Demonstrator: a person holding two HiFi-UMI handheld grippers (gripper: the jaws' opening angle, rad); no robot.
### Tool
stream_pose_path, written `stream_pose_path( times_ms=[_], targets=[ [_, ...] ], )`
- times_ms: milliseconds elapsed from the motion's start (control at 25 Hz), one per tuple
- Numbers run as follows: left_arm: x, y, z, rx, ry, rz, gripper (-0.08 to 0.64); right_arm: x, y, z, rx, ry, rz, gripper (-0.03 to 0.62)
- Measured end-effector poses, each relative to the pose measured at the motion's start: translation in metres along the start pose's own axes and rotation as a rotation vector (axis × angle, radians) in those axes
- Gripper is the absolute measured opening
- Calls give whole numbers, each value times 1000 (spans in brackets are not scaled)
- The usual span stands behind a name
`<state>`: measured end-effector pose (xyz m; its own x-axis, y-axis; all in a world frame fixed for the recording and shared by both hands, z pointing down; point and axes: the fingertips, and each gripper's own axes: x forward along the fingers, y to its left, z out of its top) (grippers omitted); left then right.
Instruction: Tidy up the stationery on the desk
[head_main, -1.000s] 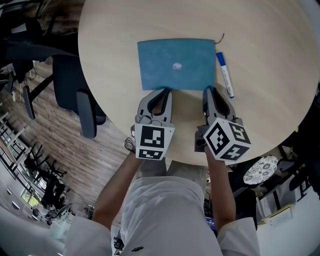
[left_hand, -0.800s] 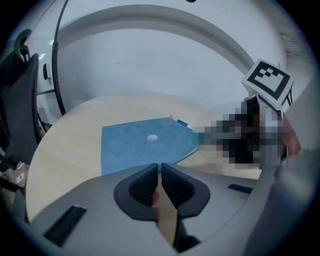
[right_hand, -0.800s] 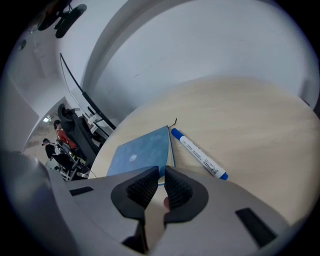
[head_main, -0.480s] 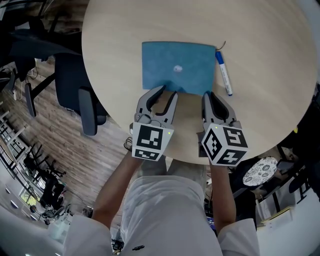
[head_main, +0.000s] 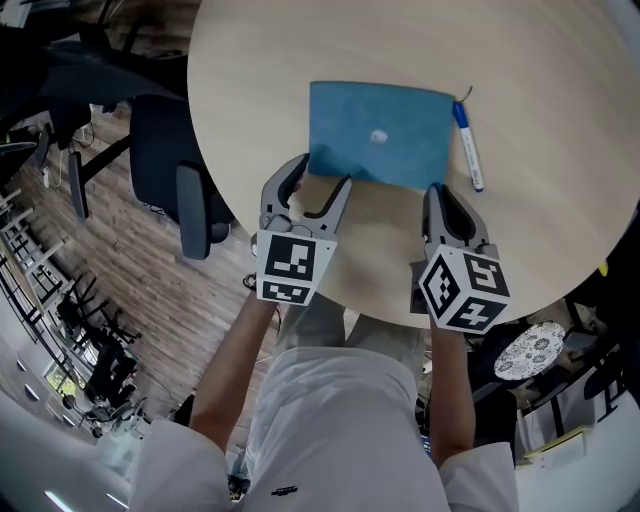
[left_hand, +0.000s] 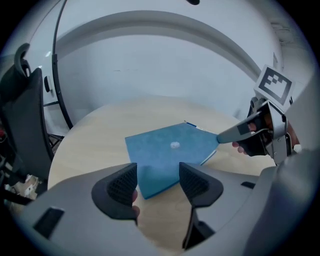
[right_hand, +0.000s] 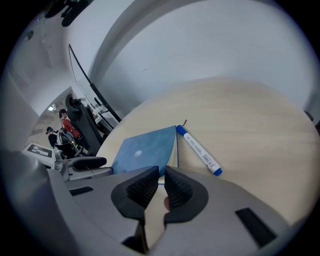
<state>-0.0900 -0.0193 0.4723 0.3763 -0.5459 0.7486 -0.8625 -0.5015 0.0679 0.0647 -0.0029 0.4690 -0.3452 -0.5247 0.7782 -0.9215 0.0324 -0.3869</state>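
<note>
A blue notebook (head_main: 380, 135) lies closed on the round wooden desk (head_main: 540, 60). A blue-capped white marker (head_main: 467, 145) rests just beside its right edge. My left gripper (head_main: 322, 176) is open at the notebook's near left corner, and that corner (left_hand: 150, 182) shows between its fingers. My right gripper (head_main: 434, 192) is shut, its tip touching the near right corner. In the right gripper view the notebook (right_hand: 142, 150) and marker (right_hand: 199, 150) lie just past the closed right gripper (right_hand: 157, 186). In the left gripper view the right gripper (left_hand: 235, 134) meets the notebook (left_hand: 170, 150).
A dark office chair (head_main: 170, 170) stands at the desk's left edge over wooden flooring. More chairs and clutter sit beyond the desk's left side (right_hand: 75, 125). The near desk edge (head_main: 380, 312) runs just under the gripper bodies.
The left gripper's jaws have spread wider and it has shifted toward the notebook's near left corner. The right gripper stays shut at the near right corner. The head view has shifted.
</note>
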Motion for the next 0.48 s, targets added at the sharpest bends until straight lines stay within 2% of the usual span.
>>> stream_pose_path(
  times_ms=[120,320,480],
  targets=[
    [4,21,7,0,-3,-8,256,1,-1,-2,7,12,-5,63],
    [19,32,35,83,10,-90,256,0,-2,-1,15,13,-11,63],
    [33,41,48,39,37,-110,256,0,-3,-2,17,15,-10,63]
  ],
)
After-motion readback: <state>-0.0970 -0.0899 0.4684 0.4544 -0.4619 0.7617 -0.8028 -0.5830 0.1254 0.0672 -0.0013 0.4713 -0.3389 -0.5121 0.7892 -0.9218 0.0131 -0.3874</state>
